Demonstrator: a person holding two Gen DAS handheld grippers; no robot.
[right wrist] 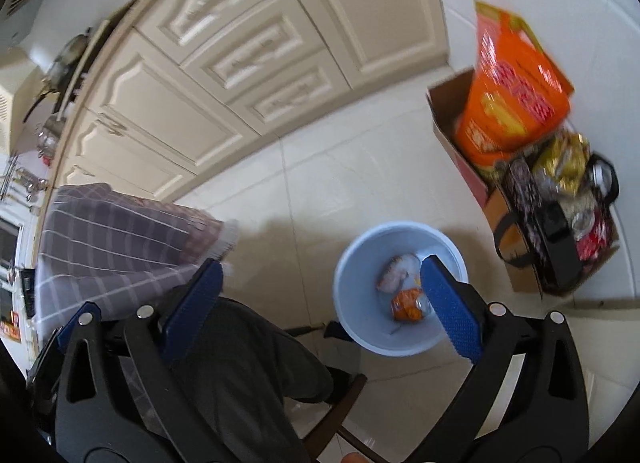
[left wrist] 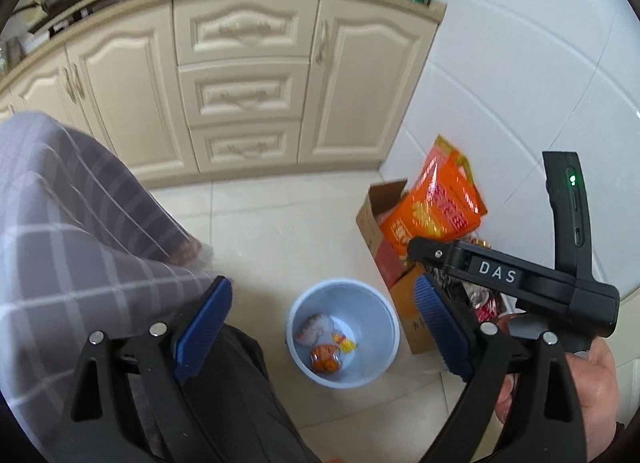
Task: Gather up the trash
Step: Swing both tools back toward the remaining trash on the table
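The bin (left wrist: 343, 333) stands on the floor in the lower middle of both views, and some wrappers (left wrist: 326, 343) already lie in its bottom, so a part of the collecting seems done; I see no loose trash on the floor tiles around it, so I cannot tell how much is left. The left hand-held gripper (left wrist: 322, 333) and the right hand-held gripper (right wrist: 320, 303) both hang above the bin with jaws spread wide, holding and touching nothing.
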